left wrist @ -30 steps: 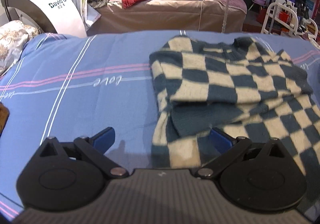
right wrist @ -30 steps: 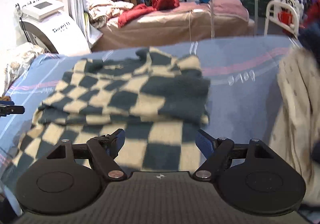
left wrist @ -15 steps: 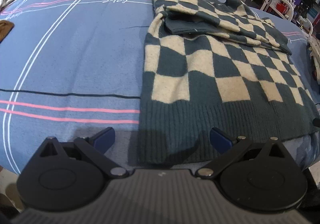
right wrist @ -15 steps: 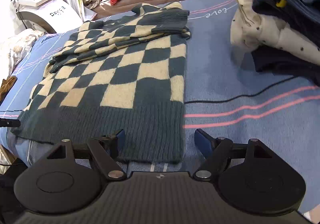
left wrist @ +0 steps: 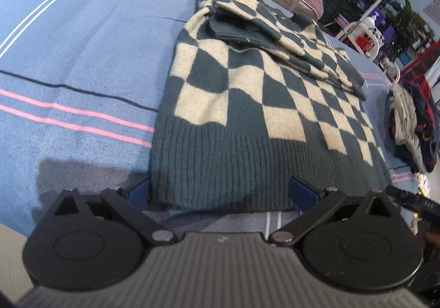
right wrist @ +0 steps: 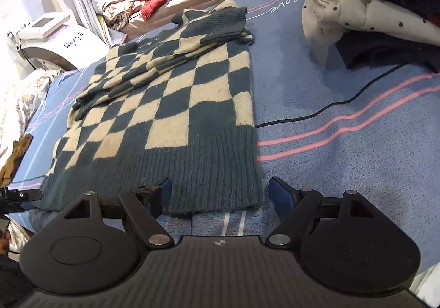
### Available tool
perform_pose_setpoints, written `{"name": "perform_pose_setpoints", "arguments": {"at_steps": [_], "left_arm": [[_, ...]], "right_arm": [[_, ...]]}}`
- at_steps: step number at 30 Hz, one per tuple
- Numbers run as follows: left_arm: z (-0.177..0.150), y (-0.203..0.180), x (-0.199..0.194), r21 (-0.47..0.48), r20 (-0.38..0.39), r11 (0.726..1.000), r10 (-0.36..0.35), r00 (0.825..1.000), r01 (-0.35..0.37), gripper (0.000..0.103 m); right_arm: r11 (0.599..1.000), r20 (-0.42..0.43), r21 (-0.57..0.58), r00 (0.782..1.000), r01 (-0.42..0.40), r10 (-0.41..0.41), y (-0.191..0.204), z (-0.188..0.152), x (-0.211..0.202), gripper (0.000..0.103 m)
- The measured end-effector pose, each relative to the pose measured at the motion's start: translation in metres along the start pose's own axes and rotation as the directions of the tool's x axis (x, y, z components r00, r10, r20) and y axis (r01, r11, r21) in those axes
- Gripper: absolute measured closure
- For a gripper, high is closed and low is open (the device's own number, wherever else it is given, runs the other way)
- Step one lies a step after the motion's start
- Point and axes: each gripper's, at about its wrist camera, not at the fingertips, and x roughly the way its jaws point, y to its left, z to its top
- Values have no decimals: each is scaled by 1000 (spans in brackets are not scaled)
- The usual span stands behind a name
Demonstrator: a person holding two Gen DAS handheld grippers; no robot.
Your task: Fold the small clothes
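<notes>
Covering bed: striped blue blanket (right wrist: 343, 104)

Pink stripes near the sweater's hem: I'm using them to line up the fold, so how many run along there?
2. In the right wrist view, both pink stripes run side by side across the blue blanket, starting beside the checkered sweater hem.

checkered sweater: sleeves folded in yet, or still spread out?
Folded in. Both sleeves lie across the chest of the checkered sweater, cuffs on top; the body is still full length, its ribbed hem flat on the blanket.
</notes>
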Motion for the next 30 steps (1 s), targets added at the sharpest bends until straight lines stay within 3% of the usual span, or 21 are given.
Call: {"name": "perform_pose_setpoints", "arguments": {"at_steps": [4,6,7,8,9,10,16,24,30], "left_arm": [[3,-3,3,5,2,1000,16,1000,-16,10],[4,-10,4,42,2,998,43,999,-43,33],[4,-13,4,56,2,997,48,999,-48,41],[4,-15,4,60,1,997,42,999,-42,59],[5,-15,5,56,-2,998,35,999,-34,75],[5,-15,7,51,-11,998,32,999,-31,79],[4,-16,8,46,-24,999,23,999,-22,89],[31,-15,5,-25,-7,1000,-8,1000,8,92],[96,-33,10,42,65,997,-59,996,57,92]], "right_arm": [[1000,-4,8,1000,1,-1,0,0,-3,0],[1000,-2,4,1000,12,-12,1,-1,-3,0],[1000,-4,8,1000,18,-17,0,0,-3,12],[1000,-4,23,1000,20,-20,-3,0,-3,42],[999,-3,39,1000,17,-17,-5,0,-4,53],[998,-6,55,1000,12,-12,-8,0,-4,61],[998,-18,61,1000,14,-13,-10,0,-7,90],[967,-8,233,995,-99,104,-20,20,-14,92],[935,45,275,975,-223,219,-13,73,-2,93]]}}
